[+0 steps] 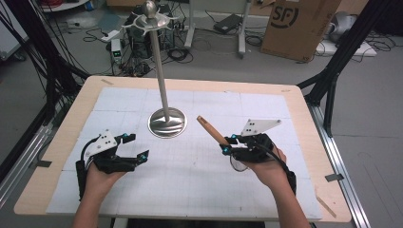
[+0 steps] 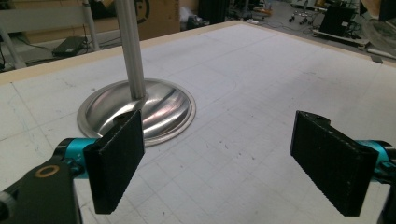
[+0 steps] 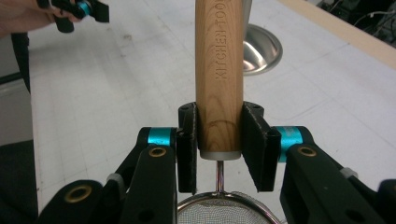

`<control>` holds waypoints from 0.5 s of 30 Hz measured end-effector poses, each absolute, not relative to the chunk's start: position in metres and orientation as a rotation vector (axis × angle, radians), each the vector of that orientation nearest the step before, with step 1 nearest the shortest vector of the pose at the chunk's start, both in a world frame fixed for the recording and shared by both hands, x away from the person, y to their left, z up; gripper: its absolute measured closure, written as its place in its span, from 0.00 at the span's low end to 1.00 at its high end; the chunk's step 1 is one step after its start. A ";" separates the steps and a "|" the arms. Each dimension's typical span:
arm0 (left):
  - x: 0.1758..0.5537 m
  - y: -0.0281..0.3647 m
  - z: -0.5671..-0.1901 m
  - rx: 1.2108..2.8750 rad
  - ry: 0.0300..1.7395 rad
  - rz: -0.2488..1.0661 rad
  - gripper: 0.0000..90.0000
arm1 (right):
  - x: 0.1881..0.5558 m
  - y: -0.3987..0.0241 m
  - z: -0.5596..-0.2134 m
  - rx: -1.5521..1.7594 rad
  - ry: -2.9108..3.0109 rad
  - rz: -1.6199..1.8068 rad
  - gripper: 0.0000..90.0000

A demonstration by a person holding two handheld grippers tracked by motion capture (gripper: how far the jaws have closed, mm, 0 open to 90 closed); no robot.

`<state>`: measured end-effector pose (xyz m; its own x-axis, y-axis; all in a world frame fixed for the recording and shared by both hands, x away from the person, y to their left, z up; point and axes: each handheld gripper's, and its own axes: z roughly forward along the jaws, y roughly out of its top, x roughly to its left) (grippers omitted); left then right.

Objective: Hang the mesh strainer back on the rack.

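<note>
A small sieve with a wooden handle (image 1: 211,129) (image 3: 219,70) is held in the air over the right half of the table. My right gripper (image 1: 226,145) (image 3: 219,144) is shut on the handle's lower end, just above the wire mesh bowl (image 3: 224,212) (image 1: 236,164). The handle points up and away toward a metal stand (image 1: 166,123), whose round base (image 2: 140,112) (image 3: 261,46) sits mid-table. The stand's tall pole (image 1: 159,66) ends in hooks at the top. My left gripper (image 1: 136,146) (image 2: 224,163) stands open near the left of the table with nothing between its pads.
The table (image 1: 62,142) is wooden, and a white gridded mat (image 1: 190,190) covers most of it. Beyond its far edge lie cables, a cardboard box (image 1: 299,26) and frame legs on the floor. Black frame posts (image 1: 332,76) stand at both sides.
</note>
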<state>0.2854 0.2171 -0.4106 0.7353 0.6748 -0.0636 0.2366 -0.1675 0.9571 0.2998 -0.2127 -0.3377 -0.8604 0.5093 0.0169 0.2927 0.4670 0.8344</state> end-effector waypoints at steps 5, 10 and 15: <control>0.286 0.217 -0.411 1.737 0.724 0.449 0.20 | 0.301 -0.216 -0.332 0.681 2.441 1.422 0.76; 0.286 0.217 -0.411 1.733 0.721 0.443 0.20 | 0.303 -0.220 -0.328 0.680 2.424 1.443 0.76; 0.287 0.217 -0.411 1.727 0.719 0.440 0.20 | 0.305 -0.225 -0.323 0.702 2.381 1.492 0.76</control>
